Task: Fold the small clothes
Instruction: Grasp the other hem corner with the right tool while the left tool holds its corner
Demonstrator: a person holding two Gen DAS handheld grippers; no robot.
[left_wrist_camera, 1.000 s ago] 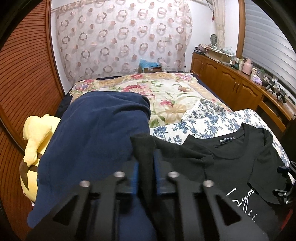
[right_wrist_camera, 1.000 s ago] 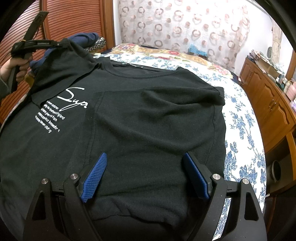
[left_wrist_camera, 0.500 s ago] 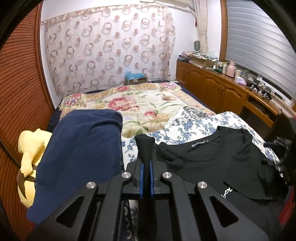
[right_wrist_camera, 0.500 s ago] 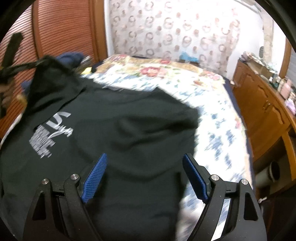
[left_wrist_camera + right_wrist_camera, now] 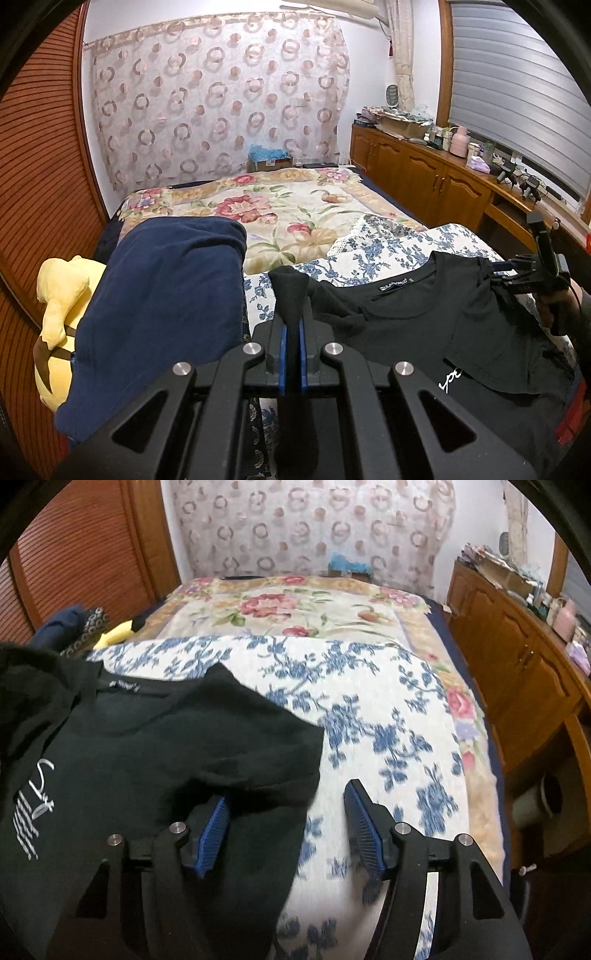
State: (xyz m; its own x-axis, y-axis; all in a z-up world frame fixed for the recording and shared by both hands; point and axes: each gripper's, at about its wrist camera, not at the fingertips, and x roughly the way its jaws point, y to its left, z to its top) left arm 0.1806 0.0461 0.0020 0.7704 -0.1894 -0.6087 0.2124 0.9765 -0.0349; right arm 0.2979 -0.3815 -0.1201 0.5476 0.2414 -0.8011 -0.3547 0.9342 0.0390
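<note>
Two claws are in use: the left claw (image 5: 291, 334) and the right claw (image 5: 286, 829), each with two blue pads. There is one black T-shirt (image 5: 399, 314) with one neck label (image 5: 394, 286) and one block of white lettering (image 5: 35, 812). One dark blue garment (image 5: 162, 306) lies to its left, with one yellow plush toy (image 5: 61, 299) beside that. The single bed (image 5: 493, 775) carries two patterned covers: one blue-flowered sheet (image 5: 369, 716) and one pink-flowered blanket (image 5: 266, 210). One circle-patterned curtain (image 5: 221, 96) hangs behind. One wooden cabinet run (image 5: 424, 177) stands along the side, one pink jug (image 5: 460, 146) on it.
</note>
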